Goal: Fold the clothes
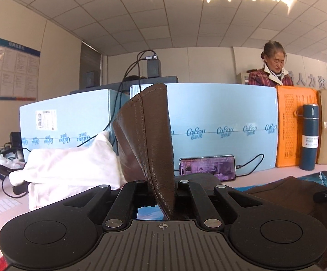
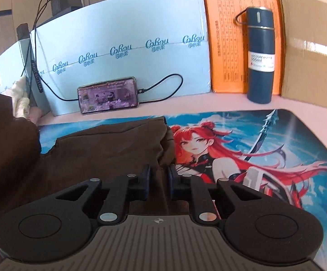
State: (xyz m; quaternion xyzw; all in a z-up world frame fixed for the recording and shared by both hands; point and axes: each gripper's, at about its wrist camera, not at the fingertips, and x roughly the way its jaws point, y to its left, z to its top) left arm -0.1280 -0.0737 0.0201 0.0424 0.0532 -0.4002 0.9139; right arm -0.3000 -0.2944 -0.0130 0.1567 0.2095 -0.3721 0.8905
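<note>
Closest to me is my left gripper [image 1: 163, 194], clamped tight on a flap of the brown garment [image 1: 147, 135]. That flap is leathery with a stitched seam, and it stands up out of the jaws right in the middle of the left wrist view.

My right gripper [image 2: 158, 178] has its jaws pulled in on a fold of the same brown garment [image 2: 109, 142], the soft fabric side. From the right wrist view I'd say the pads are pinching cloth, though the contact itself is partly hidden.

The rest of the garment lies bunched over the left half of the big anime desk mat [image 2: 276, 149], which sits flat on the pale pink table [image 2: 186, 106].

Behind that stands a light blue foam board [image 2: 127, 33] as a back wall, with an orange panel [image 2: 226, 45] and a cardboard box [image 2: 312, 49] to its right.

Over on the left is a heap of white cloth [image 1: 73, 164].

A dark blue thermos [image 2: 260, 56] stands upright in front of the orange panel.

A phone [image 2: 108, 94] leans against the foam board, screen lit, with a black cable [image 2: 163, 85] plugged in.

A person [image 1: 271, 72] is behind the boards.
</note>
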